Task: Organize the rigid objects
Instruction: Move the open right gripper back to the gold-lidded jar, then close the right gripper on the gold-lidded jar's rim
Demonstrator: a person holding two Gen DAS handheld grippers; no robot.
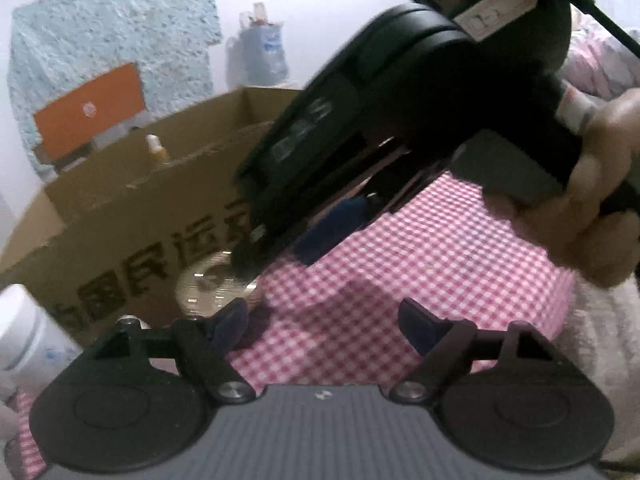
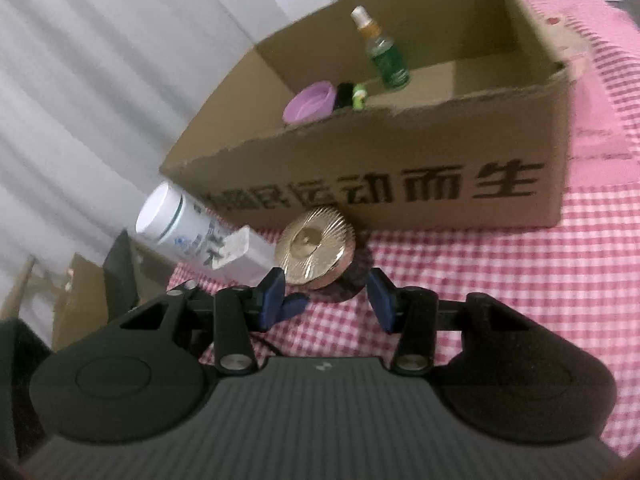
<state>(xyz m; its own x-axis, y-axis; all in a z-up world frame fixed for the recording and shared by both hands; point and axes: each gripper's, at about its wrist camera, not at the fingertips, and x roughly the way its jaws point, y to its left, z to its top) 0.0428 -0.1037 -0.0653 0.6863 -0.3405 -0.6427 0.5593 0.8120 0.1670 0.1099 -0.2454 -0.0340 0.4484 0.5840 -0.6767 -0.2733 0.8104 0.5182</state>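
Note:
A round gold ribbed lid on a dark jar [image 2: 316, 250] stands on the pink checked cloth in front of the cardboard box [image 2: 400, 148]. My right gripper [image 2: 326, 298] is open, its blue fingertips either side of the jar's near edge, apart from it. In the left wrist view the jar [image 1: 212, 288] shows partly behind the right gripper's body. My left gripper [image 1: 324, 320] is open and empty above the cloth. Inside the box are a green bottle [image 2: 386, 54], a purple dish [image 2: 310, 102] and a small green item [image 2: 359, 96].
A white tub [image 2: 180, 228] and a white plug-like block [image 2: 236, 250] lie left of the jar. The pink checked cloth [image 2: 500, 280] covers the table. A blue foam block [image 1: 108, 40] and an orange box [image 1: 88, 112] stand behind the cardboard box [image 1: 132, 200].

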